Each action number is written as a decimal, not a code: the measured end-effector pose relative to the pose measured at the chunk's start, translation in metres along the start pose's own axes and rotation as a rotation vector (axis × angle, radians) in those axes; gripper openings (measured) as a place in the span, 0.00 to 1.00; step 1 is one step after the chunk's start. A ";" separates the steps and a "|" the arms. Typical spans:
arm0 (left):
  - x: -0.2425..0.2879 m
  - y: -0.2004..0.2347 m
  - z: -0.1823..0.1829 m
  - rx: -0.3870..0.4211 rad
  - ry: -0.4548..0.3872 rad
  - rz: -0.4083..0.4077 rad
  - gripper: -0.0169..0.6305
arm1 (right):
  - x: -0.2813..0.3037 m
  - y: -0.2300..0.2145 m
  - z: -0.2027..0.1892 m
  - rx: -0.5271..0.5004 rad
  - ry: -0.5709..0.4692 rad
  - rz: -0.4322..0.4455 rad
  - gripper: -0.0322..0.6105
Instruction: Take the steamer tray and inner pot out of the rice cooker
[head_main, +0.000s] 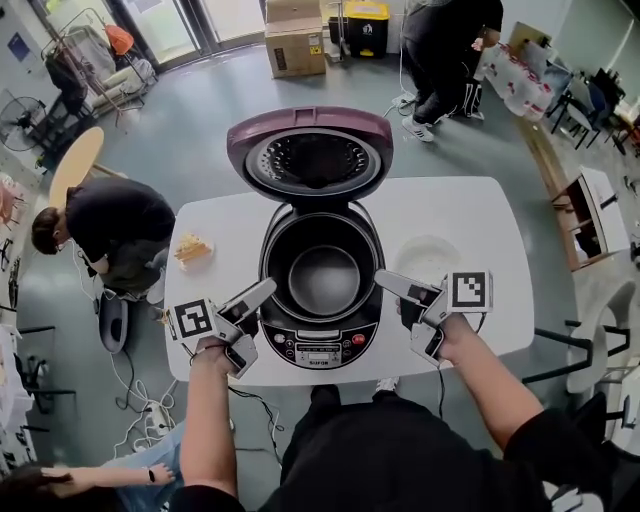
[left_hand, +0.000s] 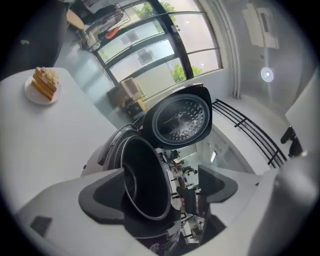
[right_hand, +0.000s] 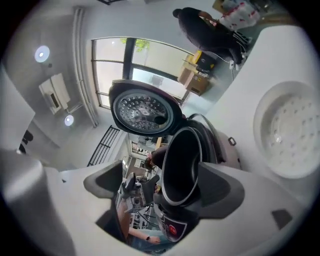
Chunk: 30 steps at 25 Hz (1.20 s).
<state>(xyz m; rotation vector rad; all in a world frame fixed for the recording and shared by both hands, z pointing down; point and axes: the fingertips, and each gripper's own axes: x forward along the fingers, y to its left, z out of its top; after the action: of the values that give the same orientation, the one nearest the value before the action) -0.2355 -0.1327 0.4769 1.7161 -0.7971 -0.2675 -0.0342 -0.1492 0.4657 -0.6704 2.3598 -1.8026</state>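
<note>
Head view, from the left: a plate of cake (head_main: 193, 250) sits on the white table (head_main: 470, 210), well apart from the work. The left gripper (head_main: 255, 300) hovers just beside the rice cooker (head_main: 320, 345), jaws spread and empty. The inner pot (head_main: 323, 278) sits seated in the cooker under the raised lid (head_main: 312, 155). The right gripper (head_main: 395, 290) flanks the other side, its jaws also apart and gripping nothing. Further right, the white perforated steamer tray (head_main: 425, 258) lies on the table, apparently already out. The pot seems to be the step in hand: next, the 2 grippers likely need to clamp opposite rim edges and lift straight up. The control panel's print is too small to read.
</note>
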 end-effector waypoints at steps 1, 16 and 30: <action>0.001 0.001 0.003 -0.005 0.020 -0.012 0.73 | 0.004 -0.002 -0.002 0.024 0.014 0.001 0.79; 0.016 0.009 0.012 -0.064 0.148 -0.012 0.79 | 0.015 -0.018 -0.003 0.198 0.007 -0.025 0.79; 0.019 0.014 0.001 -0.108 0.192 -0.022 0.63 | 0.025 -0.026 -0.002 0.229 0.012 0.012 0.79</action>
<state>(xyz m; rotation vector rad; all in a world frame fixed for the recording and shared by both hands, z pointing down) -0.2272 -0.1469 0.4939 1.6222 -0.6128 -0.1545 -0.0501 -0.1632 0.4951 -0.6154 2.1129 -2.0342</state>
